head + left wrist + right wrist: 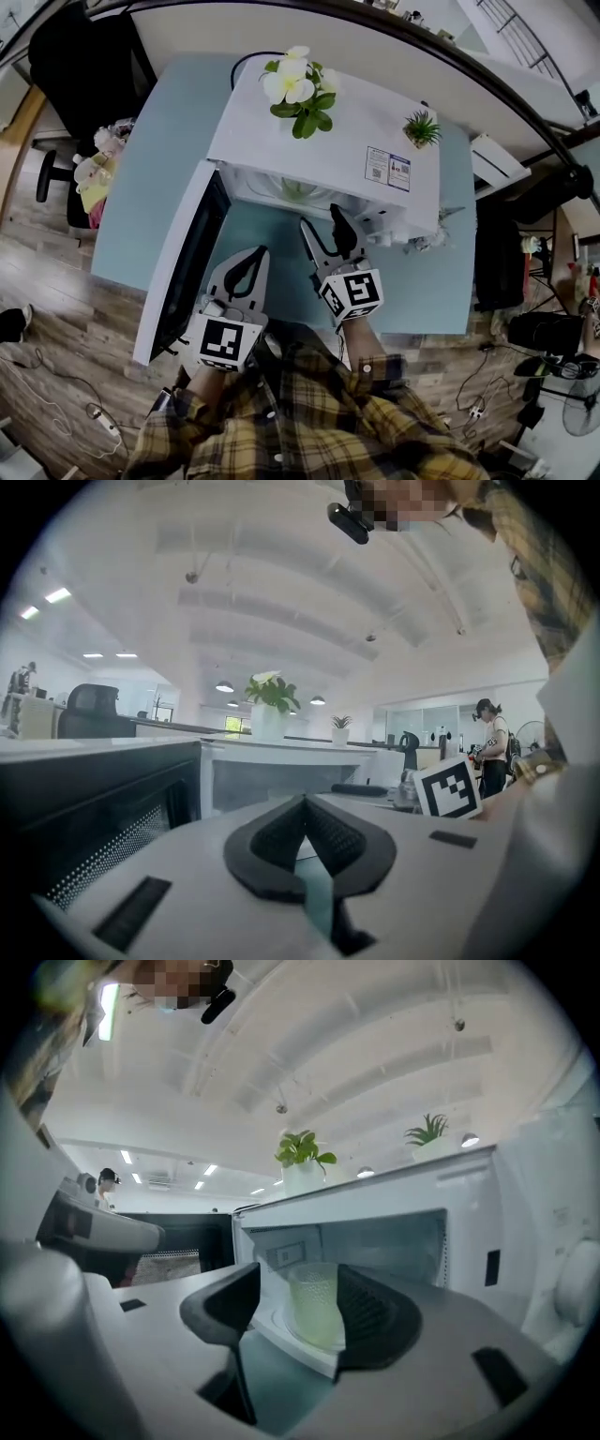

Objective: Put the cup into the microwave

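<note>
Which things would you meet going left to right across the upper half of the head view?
black office chair → white-flowered green plant on the white microwave → small spiky green potted plant

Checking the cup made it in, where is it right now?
The cup stands inside the open microwave, at the centre of the right gripper view, just beyond the parted jaws of the right gripper.

Head view looks steeply down on microwave from above. L gripper view faces level past open door; R gripper view sits close at cavity. All 3 share plant on top.
</note>
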Demonstrator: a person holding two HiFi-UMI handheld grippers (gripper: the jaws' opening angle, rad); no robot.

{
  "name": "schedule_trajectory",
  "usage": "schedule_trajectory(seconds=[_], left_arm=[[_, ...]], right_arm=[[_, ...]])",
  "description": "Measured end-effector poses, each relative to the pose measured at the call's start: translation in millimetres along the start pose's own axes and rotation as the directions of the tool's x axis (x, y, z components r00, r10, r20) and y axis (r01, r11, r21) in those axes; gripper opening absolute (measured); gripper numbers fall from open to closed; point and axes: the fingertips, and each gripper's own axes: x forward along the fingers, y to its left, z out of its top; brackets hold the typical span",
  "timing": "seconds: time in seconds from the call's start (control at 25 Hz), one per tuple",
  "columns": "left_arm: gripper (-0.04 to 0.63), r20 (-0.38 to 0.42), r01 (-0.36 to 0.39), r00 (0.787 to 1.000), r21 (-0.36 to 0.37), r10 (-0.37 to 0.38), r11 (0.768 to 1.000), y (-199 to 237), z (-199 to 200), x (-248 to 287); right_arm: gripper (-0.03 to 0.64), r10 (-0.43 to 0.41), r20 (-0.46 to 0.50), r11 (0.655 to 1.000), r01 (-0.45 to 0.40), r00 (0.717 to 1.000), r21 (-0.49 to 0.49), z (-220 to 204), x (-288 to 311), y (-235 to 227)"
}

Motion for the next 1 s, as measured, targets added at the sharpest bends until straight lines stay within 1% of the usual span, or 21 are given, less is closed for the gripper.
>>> schedule_trajectory(seconds=[0.2, 0.4, 0.6, 0.76, 0.88, 1.0], left_arm=[[-0.008, 0.018, 0.016, 1.0, 0.021, -0.017, 1.0, -8.1, 12.9, -5.1], [-0.008, 0.047, 0.018, 0.999, 0.046, -0.021, 0.999, -12.6, 25.9, -9.7], [-0.008, 0.064, 0.055, 0.996, 0.053, -0.059, 0.997, -27.9, 36.7, -9.8], [-0.008, 0.067, 0.072, 0.995, 0.075, -0.077, 0.995, -37.6, 44.0, -11.5], [-0.008, 0.077, 0.076, 0.994, 0.08, -0.082, 0.994, -45.1, 49.6, -11.0], [-0.008, 0.077, 0.092, 0.992, 0.073, -0.098, 0.993, -55.5, 54.3, -10.4]], right_arm=[[0.203, 0.032, 0.031, 0.999, -0.031, 0.999, -0.032, 26.2, -26.0, 13.3], [0.166, 0.044, 0.055, 0.998, -0.041, 0.998, -0.053, 53.4, -51.1, 19.9], [0.139, 0.064, 0.066, 0.996, -0.06, 0.996, -0.067, 73.2, -72.2, 21.5], [0.097, 0.058, 0.076, 0.997, -0.054, 0.995, -0.062, 86.4, -88.3, 17.1], [0.049, 0.043, 0.079, 0.998, -0.038, 0.996, -0.058, 94.2, -101.8, 9.4], [0.031, 0.024, 0.076, 0.999, -0.02, 0.997, -0.048, 98.2, -115.8, 1.1]])
